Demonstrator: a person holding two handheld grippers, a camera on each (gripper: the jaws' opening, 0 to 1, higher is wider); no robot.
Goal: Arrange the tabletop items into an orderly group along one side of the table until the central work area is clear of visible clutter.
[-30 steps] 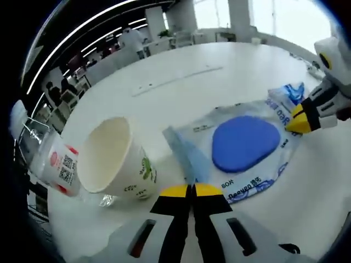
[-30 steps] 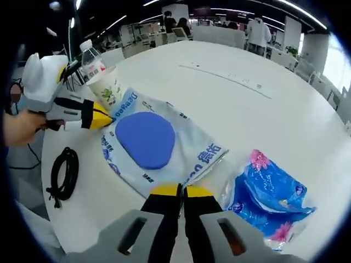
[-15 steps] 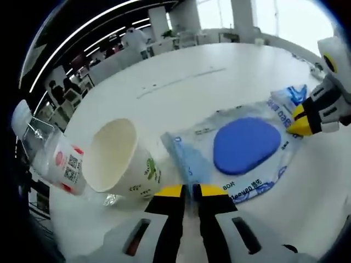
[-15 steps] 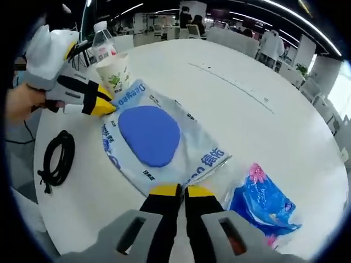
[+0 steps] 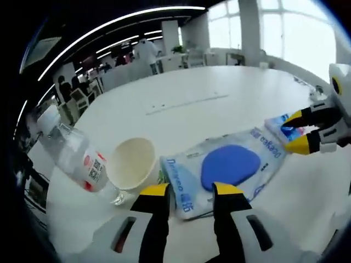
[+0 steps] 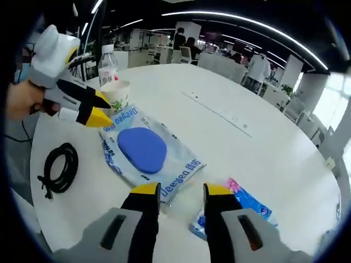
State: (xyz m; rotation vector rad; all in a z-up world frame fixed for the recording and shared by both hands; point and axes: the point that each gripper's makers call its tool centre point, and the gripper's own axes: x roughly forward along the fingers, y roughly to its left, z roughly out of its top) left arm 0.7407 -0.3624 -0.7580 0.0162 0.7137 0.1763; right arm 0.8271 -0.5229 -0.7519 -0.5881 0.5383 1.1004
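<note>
In the left gripper view, my left gripper (image 5: 190,193) has its yellow-tipped jaws spread apart, grasping nothing, just over the near edge of the flat translucent plastic packet with a blue oval pad inside (image 5: 227,167). That packet lies on the round white table (image 5: 181,90); a white paper cup (image 5: 133,164) stands just beside its left end, and a clear plastic water bottle with a red-and-white label (image 5: 77,161) leans next to the cup. My right gripper (image 5: 296,130) enters from the right, jaws parted. In the right gripper view, my right gripper (image 6: 181,193) is likewise released above the packet's corner, a crumpled blue floral plastic bag (image 6: 247,205) lies beside its right jaw, and a coiled black cable (image 6: 57,169) rests well left.
</note>
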